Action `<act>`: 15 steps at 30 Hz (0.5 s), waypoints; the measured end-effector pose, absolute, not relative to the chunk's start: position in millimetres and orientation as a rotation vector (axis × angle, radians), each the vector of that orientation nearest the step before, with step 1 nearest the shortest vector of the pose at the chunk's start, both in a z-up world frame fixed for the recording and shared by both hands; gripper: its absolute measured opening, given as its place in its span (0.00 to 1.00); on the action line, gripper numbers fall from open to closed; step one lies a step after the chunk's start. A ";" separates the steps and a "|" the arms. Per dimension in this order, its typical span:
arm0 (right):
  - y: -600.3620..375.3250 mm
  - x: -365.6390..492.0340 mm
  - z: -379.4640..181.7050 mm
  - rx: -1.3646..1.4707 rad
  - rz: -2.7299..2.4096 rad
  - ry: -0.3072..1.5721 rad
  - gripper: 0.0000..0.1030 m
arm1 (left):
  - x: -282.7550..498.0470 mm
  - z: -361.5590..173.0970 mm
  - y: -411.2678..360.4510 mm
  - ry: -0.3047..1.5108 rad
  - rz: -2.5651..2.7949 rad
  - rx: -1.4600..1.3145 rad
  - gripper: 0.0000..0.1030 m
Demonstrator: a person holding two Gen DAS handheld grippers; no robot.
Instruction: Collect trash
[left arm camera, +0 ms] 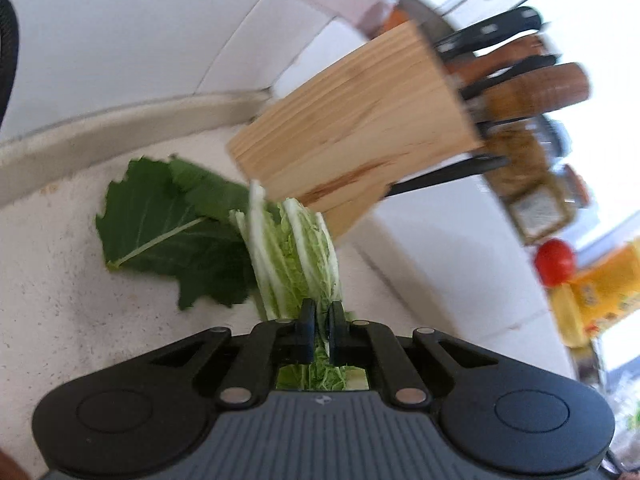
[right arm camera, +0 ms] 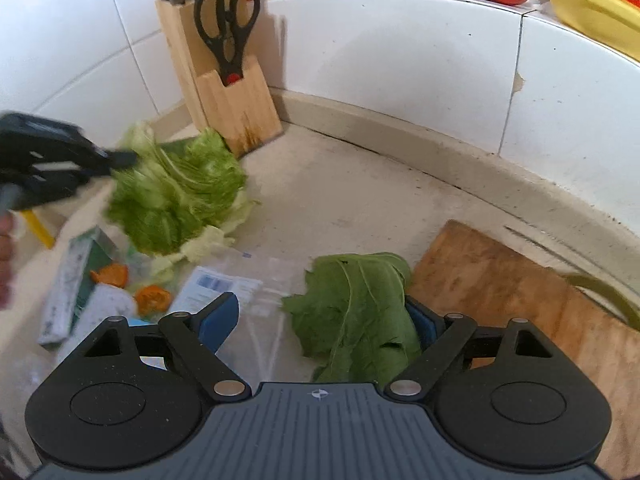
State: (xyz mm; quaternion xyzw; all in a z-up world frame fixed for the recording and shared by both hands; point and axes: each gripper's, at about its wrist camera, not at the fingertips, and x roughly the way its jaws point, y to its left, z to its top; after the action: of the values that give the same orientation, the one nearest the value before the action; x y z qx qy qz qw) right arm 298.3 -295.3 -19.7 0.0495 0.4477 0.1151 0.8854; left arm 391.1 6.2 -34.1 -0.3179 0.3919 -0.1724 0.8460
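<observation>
Cabbage: pale green, white ribs
Flat leaf: dark green
Knife block: light pine
Scissors: black
Worktop: speckled beige
Peels: orange

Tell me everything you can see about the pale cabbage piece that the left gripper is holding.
The cabbage piece is a bunch of pale leaves with thick white ribs and crinkled yellow-green edges, fresh-looking and limp. The left gripper is shut on its lower end, so the leaves fan out beyond the fingertips. In the right wrist view it hangs blurred above the counter, near the knife block, over scattered wrappers and orange peel. Whether its loose lower leaves touch the counter is unclear.
</observation>
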 end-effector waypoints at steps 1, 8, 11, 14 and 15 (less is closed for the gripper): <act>-294.5 299.4 -20.7 0.098 0.244 0.935 0.88 | 386.6 -29.3 9.3 0.817 -0.381 -0.675 0.06; -267.4 320.4 -33.5 -0.131 0.241 0.945 0.89 | 374.3 -10.6 12.3 0.799 -0.463 -0.679 0.06; -257.8 330.8 -36.7 -0.201 0.228 0.976 0.61 | 369.6 -7.5 16.3 0.792 -0.492 -0.706 0.06; -268.1 340.1 -37.3 -0.035 0.276 1.051 0.32 | 369.6 -6.0 22.6 0.782 -0.513 -0.724 0.06; -273.0 340.5 -35.6 0.021 0.282 1.054 0.27 | 369.0 -5.2 23.0 0.777 -0.524 -0.724 0.06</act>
State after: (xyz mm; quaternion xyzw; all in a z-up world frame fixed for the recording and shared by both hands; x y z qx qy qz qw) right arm 340.5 -273.0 -35.6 0.0099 0.5010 0.1342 0.8549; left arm 369.0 23.0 -5.2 -0.3411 0.3664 -0.2471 0.8297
